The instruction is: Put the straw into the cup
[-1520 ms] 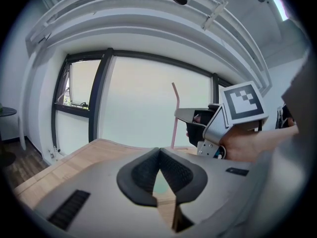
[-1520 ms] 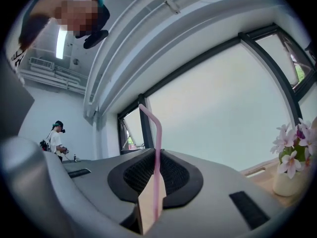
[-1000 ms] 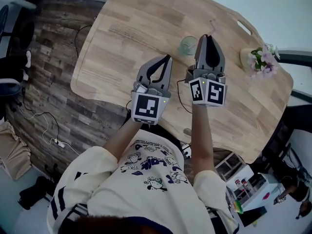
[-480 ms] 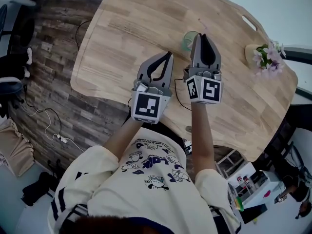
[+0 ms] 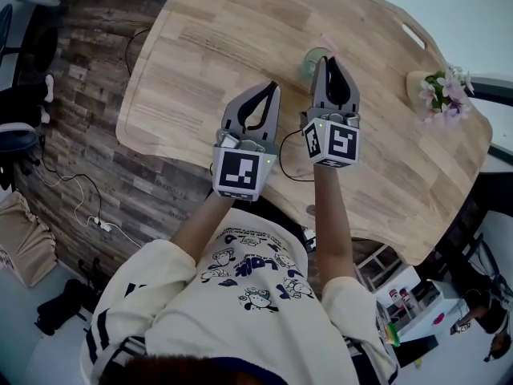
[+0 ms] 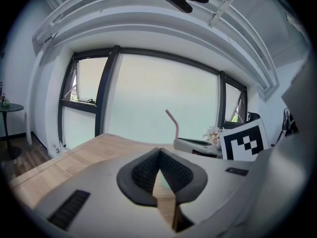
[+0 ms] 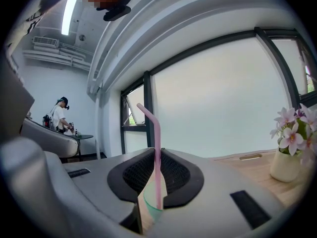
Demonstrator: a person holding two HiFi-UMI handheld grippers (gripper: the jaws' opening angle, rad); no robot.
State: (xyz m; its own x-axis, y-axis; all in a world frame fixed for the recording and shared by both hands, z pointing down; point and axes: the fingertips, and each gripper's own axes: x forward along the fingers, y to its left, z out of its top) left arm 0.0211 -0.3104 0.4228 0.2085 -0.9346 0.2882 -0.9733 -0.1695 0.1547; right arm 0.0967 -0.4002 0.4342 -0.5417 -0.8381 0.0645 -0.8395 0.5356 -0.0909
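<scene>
Your right gripper [image 5: 329,61] has its fingers [image 7: 176,175] pressed shut on the pink straw [image 7: 157,158]. They pinch it low down on its long part. The straw stands straight up, and its bent top leans toward 10 o'clock in the right gripper view. Holding it upright like this makes sense, because the bottom end can then go straight down into the cup.

The cup [image 5: 309,58] is a little see-through green one. It sits on the wooden bench [image 5: 200,46], right at the tips of your right gripper, at about 11 o'clock from them in the head view. In the right gripper view you can see its rim just under the straw. The straw's bottom end looks to be at the rim or a bit inside. I cannot tell which.

Your left gripper [image 5: 271,91] is at about 7 o'clock from the cup. Its fingers [image 6: 143,175] are closed together with nothing between them. It is near enough to help if the cup tips, but it is not touching it.

A pot of flowers [image 5: 438,95] stands at 3 o'clock from the cup, well apart.

I think the next move is a slow push down, then letting go. The cup looks light, so a crooked push could knock it over.
</scene>
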